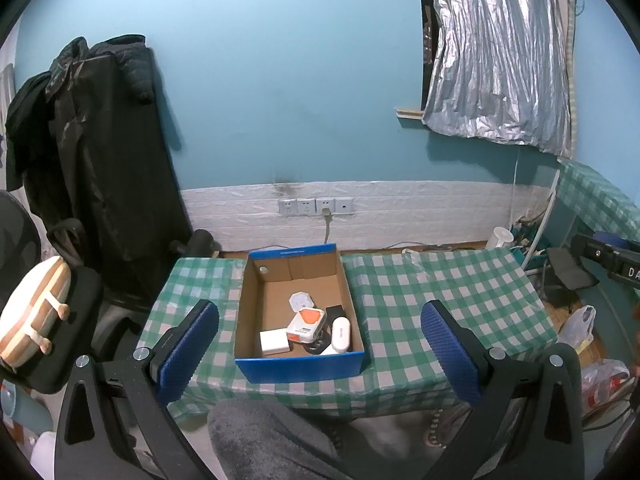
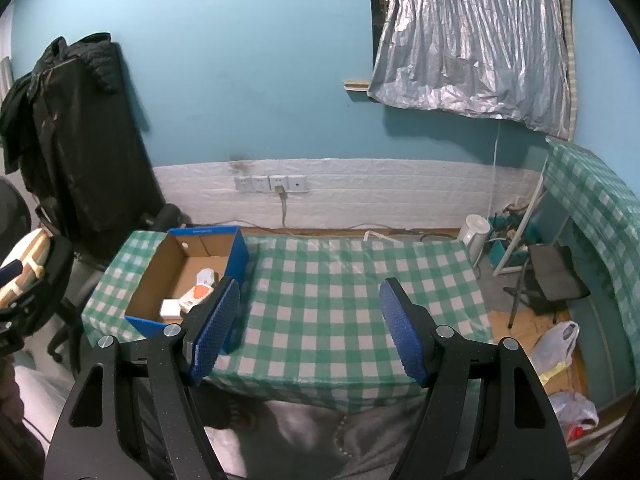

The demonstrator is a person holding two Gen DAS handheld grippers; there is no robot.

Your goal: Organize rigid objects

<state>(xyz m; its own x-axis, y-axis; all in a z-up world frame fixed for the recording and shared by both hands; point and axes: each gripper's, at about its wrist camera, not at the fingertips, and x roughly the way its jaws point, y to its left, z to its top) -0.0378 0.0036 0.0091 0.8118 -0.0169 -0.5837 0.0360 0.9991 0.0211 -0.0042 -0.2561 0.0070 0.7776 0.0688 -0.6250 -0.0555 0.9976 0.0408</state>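
Left gripper (image 1: 320, 344) hung low in frame, blue pads (image 1: 190, 344) spread wide, nothing between | blue cardboard box (image 1: 300, 368) sat centre on the green checked table (image 1: 420, 300) | inside, lower right: white charger (image 1: 274, 342), orange-white box (image 1: 306, 325), white oblong case (image 1: 341, 334), white hexagonal piece (image 1: 301, 302).

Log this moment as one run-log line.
left hand-held gripper: open | right hand-held gripper: open | box: holds small items | table: checkered
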